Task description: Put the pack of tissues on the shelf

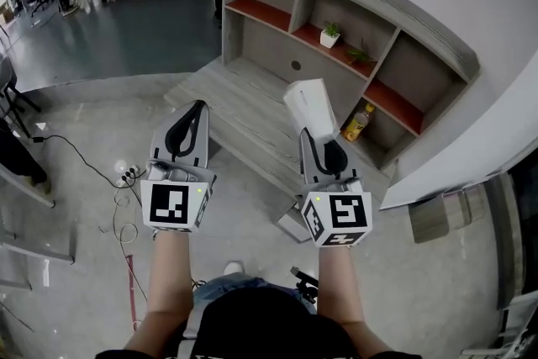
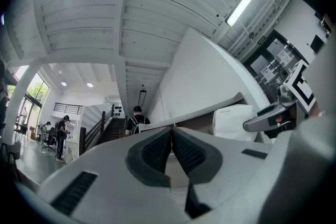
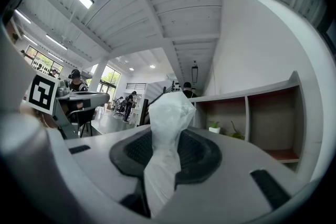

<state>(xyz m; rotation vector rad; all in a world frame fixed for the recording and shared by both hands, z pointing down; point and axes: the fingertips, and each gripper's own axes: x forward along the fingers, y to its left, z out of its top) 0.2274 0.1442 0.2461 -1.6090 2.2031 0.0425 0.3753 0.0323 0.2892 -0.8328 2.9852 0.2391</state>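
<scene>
A white pack of tissues [image 1: 311,108] is pinched in my right gripper [image 1: 322,145], held up in the air in front of the grey wooden shelf [image 1: 353,29]. In the right gripper view the pack [image 3: 165,144] stands squeezed between both pads, its plastic wrap crumpled. My left gripper [image 1: 190,129] hangs level to the left, shut and empty, its pads [image 2: 157,150] touching. The left gripper view shows the pack [image 2: 233,120] and the right gripper off to its right.
The shelf has red-lined compartments holding a small potted plant [image 1: 330,34], a green sprig [image 1: 360,55] and a yellow bottle [image 1: 357,123]. A low grey platform [image 1: 227,109] lies below the grippers. Cables and a power strip [image 1: 126,174] lie on the floor at left. People stand far off.
</scene>
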